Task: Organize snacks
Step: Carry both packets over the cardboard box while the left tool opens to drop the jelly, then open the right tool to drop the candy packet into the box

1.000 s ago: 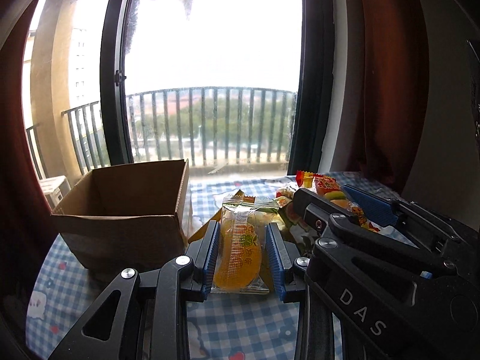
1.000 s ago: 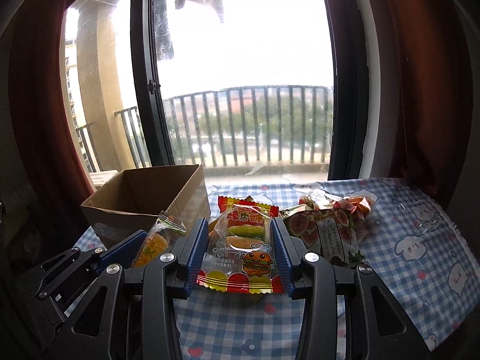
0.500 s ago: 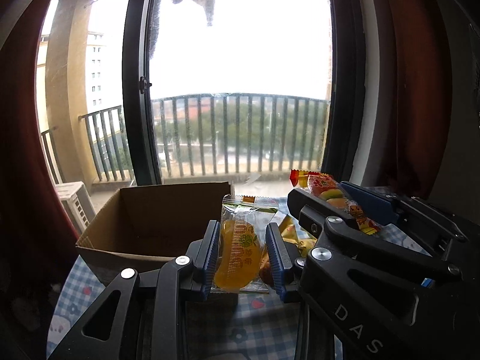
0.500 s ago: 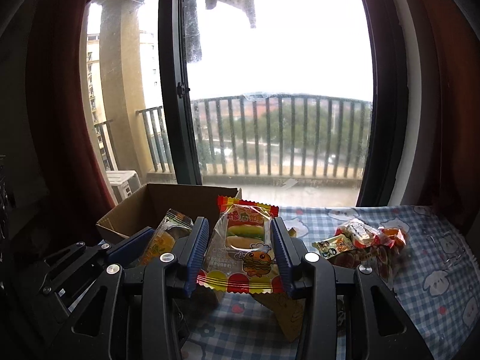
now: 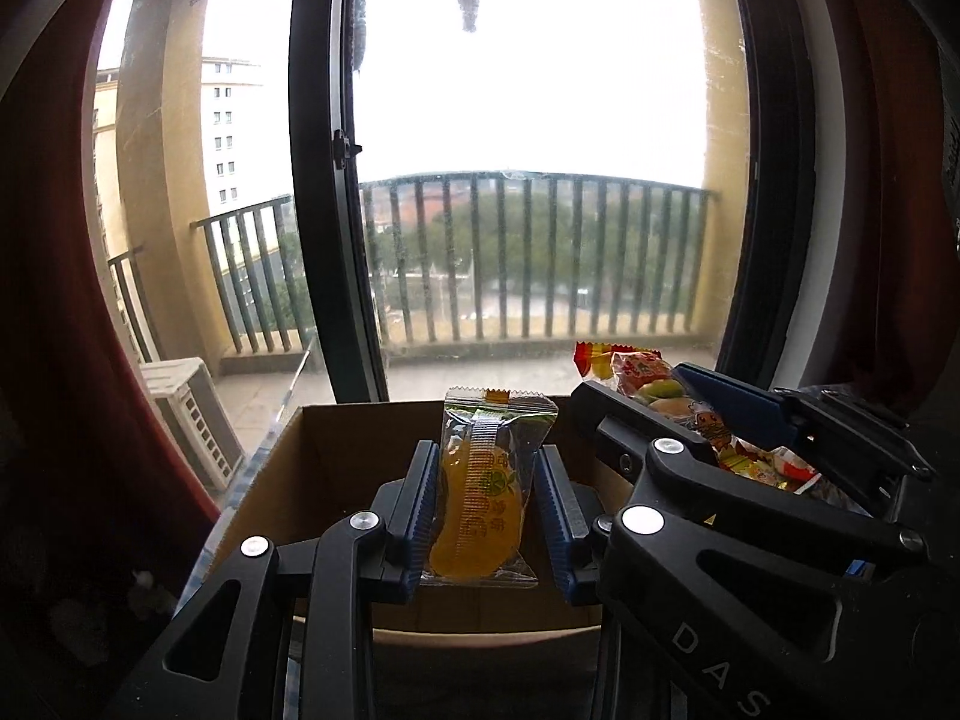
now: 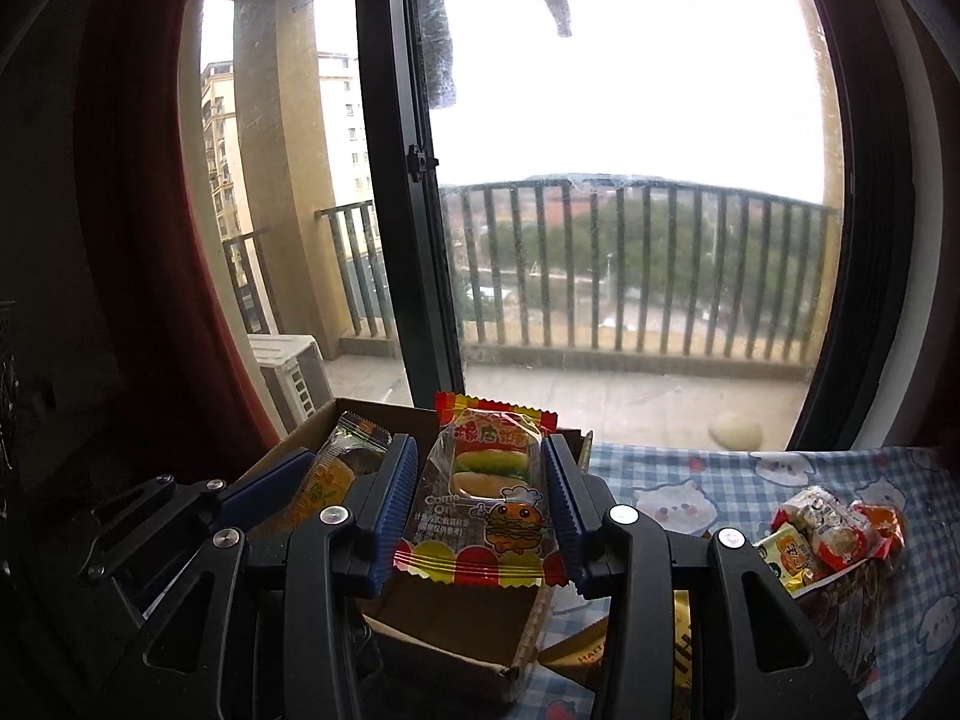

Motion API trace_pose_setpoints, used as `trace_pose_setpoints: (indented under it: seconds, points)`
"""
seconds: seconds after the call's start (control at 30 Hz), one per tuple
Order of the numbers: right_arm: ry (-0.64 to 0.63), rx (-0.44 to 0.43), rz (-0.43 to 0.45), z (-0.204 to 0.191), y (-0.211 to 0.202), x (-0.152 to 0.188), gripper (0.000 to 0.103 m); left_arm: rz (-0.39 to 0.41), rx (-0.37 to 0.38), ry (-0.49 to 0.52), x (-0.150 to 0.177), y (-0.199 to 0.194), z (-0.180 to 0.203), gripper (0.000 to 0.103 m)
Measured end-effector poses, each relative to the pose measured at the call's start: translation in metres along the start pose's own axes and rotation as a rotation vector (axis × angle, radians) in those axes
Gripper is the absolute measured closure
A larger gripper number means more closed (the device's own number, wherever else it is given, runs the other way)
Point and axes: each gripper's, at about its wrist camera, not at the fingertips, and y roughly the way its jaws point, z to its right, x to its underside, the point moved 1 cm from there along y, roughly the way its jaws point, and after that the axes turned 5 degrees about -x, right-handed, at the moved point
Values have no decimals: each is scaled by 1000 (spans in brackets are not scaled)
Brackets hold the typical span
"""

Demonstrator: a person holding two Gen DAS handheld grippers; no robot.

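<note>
Both tools hang over the open cardboard box point(image 5: 336, 480) so their packets can drop inside. The left tool point(image 5: 485, 516) pinches an orange jelly packet point(image 5: 480, 498) by its sides, long axis upright; its jaws have just eased wider. The right tool point(image 6: 480, 516) clamps a burger-candy packet point(image 6: 480, 498), likewise upright.

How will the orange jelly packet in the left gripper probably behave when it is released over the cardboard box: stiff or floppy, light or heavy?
The orange jelly packet looks light: the left gripper holds it upright by its sides alone. Its thin clear wrapper with crimped ends seems floppy and perhaps slippery. Released, it would likely drop flat into the cardboard box rather than roll.
</note>
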Motion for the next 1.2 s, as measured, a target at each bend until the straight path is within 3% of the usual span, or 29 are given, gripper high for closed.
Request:
trace_pose_setpoints:
  seconds: [0.37,0.43,0.5,0.53,0.57,0.6,0.67,0.8,1.2]
  points:
    - [24,-81,-128,9,84,4,56,-141,-72,-46,8,70,-17,63]
    - [27,-97,-158,12,95,7,56,-176,-72,-60,11,78,-17,51]
    - [36,-118,-196,13,103,6,55,-208,-57,-89,12,85,-20,30]
    - [33,-126,-209,13,106,5,55,-223,-46,-104,13,86,-21,28]
    - [26,-126,-223,12,107,4,51,-234,-36,-115,12,87,-23,27]
    - [21,-118,-239,11,107,3,35,-249,-29,-125,12,86,-24,23]
    - [27,-102,-252,10,104,1,15,-270,-25,-143,10,81,-27,18]
    - [-2,-83,-235,3,90,-2,10,-241,-63,-127,8,61,-24,15]
    - [-6,2,-167,-2,21,28,7,-133,-63,-82,27,3,2,6]
